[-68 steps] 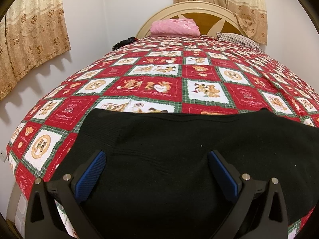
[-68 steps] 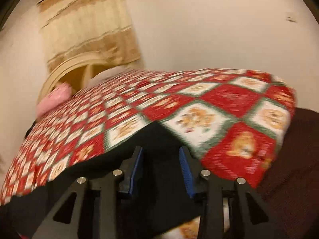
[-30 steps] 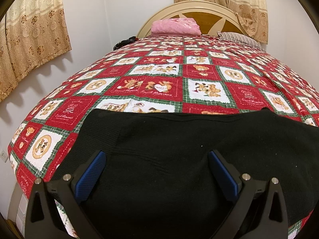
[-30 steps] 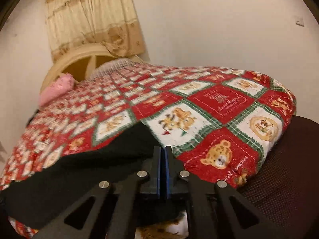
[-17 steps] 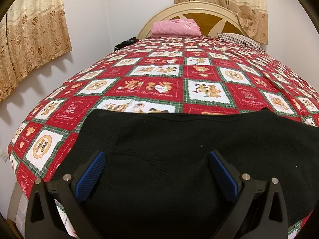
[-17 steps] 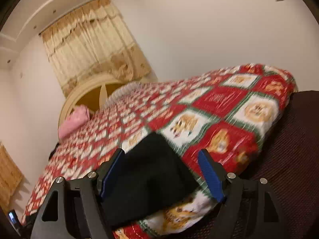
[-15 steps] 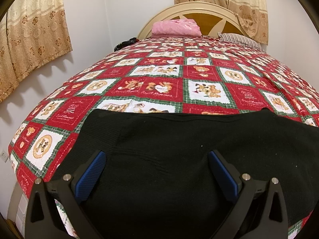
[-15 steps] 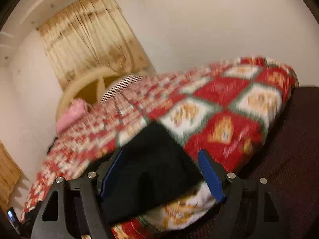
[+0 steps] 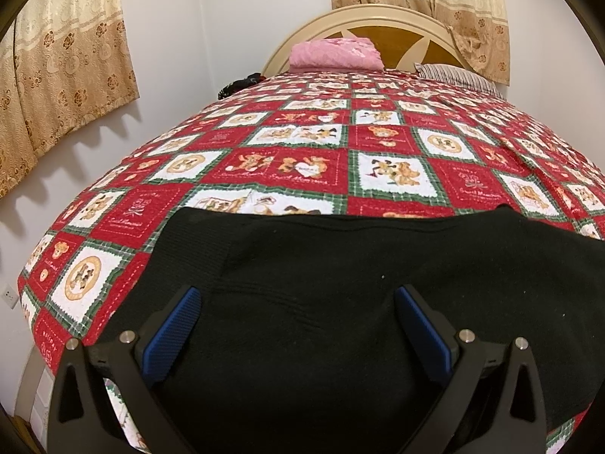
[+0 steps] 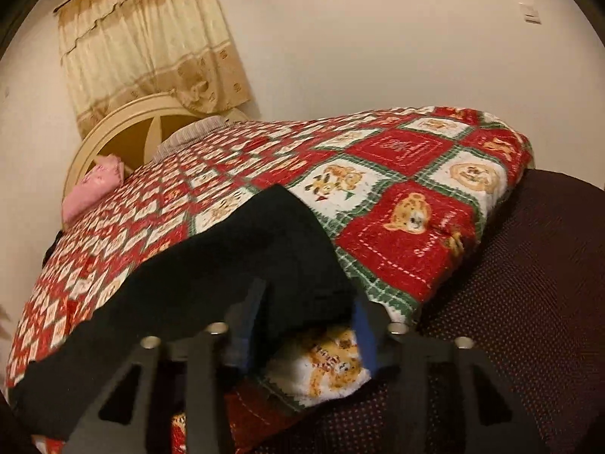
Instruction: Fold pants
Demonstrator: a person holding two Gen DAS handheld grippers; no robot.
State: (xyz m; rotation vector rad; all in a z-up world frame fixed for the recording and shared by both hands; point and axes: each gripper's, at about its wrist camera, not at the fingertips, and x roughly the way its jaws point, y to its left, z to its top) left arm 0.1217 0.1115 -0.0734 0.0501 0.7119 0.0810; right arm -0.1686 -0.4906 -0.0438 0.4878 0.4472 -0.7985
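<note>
Left wrist view first: the left claw (image 9: 298, 325) is spread wide, blue-padded fingers (image 9: 172, 325) well apart, gripping nothing. It hovers low over the black knit pants (image 9: 340, 283), which lie flat across the near end of the bed with the red, white and green teddy-bear patchwork quilt (image 9: 287, 162). One end of the pants sits just ahead and left of the claw, and the rest runs off to its right. Far ahead are a folded pink blanket (image 9: 334, 53) and a cream-and-wood round headboard (image 9: 378, 19). Risk here, I reckon: if this claw closes where it is, it bites mid-panel and could bunch the cloth or pinch the quilt along with it, since there's no clean edge between the pads.

Right wrist view: the right claw (image 10: 306, 325) is partly open, its fingers straddling the far corner of the pants, right where the cloth hangs over the bed's edge. The shot is blurry, so I can't tell if the pads touch the fabric, but nothing looks clamped. Directly below the claw is a loose white quilt patch, and to its right a dark maroon dotted cushion or seat (image 10: 529, 302).

My worry is that closing here grabs quilt plus pants together, or only one layer of the leg, and the fold then comes out crooked or drags the bedding up.
</note>
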